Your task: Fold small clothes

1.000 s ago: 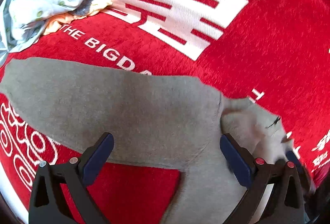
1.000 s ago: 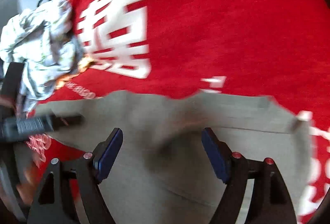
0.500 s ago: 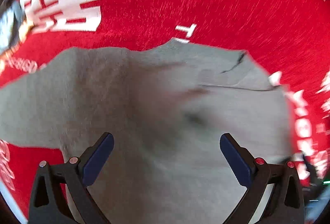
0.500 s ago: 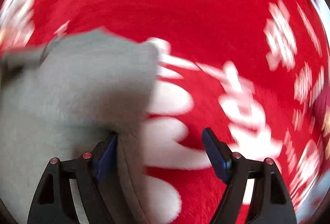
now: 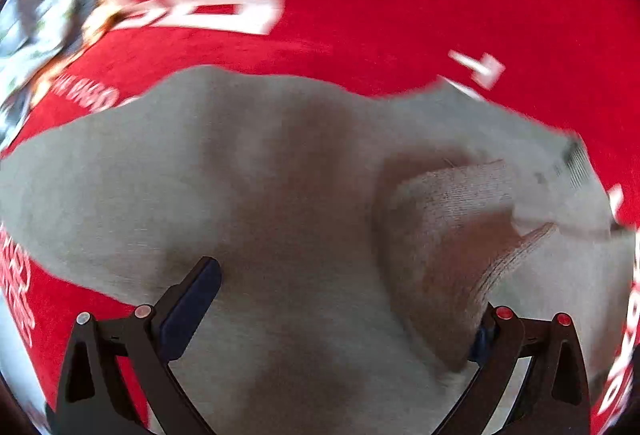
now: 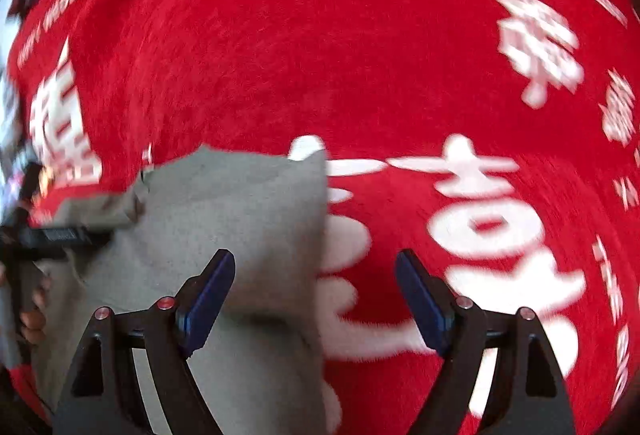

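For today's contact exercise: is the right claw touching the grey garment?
Cannot tell. In the right wrist view the right claw is open, its left finger overlapping the grey garment, but blur hides any contact or gap.

Both grippers' jaws apparently spread wide.

A red cloth (image 6: 320, 55) with white lettering covers the bench below me; a blurred heap of pale clothes (image 5: 36, 35) lies at its far-left edge.

Both grippers, left gripper (image 5: 340, 309) and right gripper (image 6: 316, 299), have black angular finger arms; dark blue flat pads; small red and silver round screws near each arm's joints.
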